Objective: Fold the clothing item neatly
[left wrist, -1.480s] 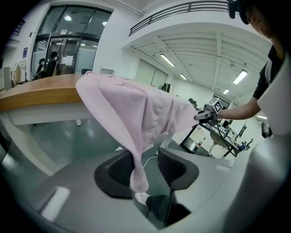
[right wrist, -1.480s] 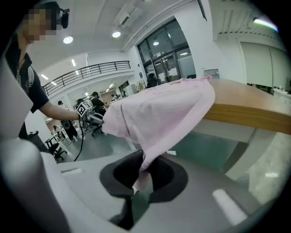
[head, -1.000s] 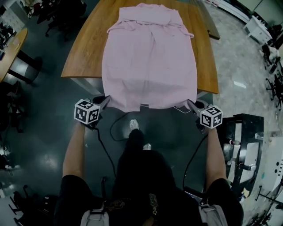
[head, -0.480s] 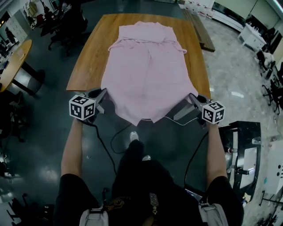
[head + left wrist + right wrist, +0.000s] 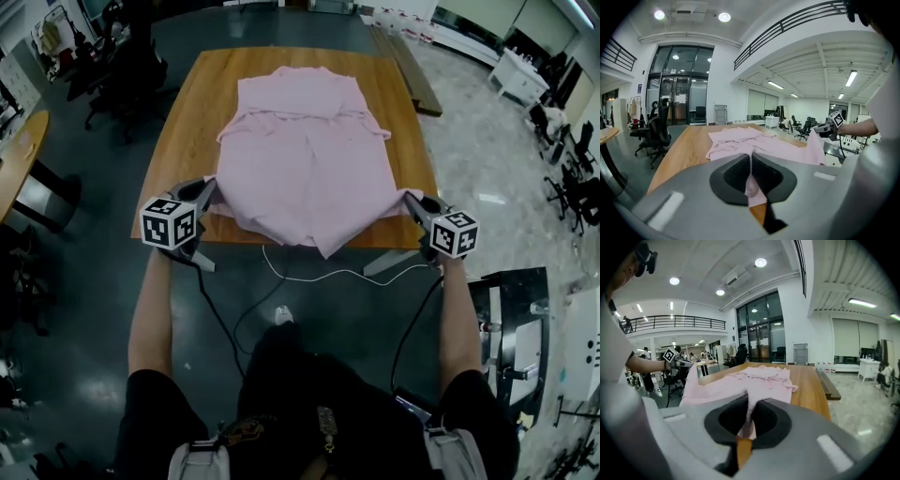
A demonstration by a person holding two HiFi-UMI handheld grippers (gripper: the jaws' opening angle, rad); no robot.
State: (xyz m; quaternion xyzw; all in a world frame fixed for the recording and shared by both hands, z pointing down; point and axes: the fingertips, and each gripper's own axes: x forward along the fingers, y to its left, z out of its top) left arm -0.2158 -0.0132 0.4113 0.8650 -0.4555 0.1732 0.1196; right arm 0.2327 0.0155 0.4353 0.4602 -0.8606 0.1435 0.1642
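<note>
My left hand-held gripper point(image 5: 210, 190) and right hand-held gripper point(image 5: 411, 199) each clamp a hem corner of the pale pink cloth garment point(image 5: 309, 159) lying on the brown wooden surface point(image 5: 187, 122); I should carry both corners level and taut toward the collar.

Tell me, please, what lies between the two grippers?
The pink garment spans that gap; the left gripper and right gripper each clamp a near corner, seen in the head view.
</note>
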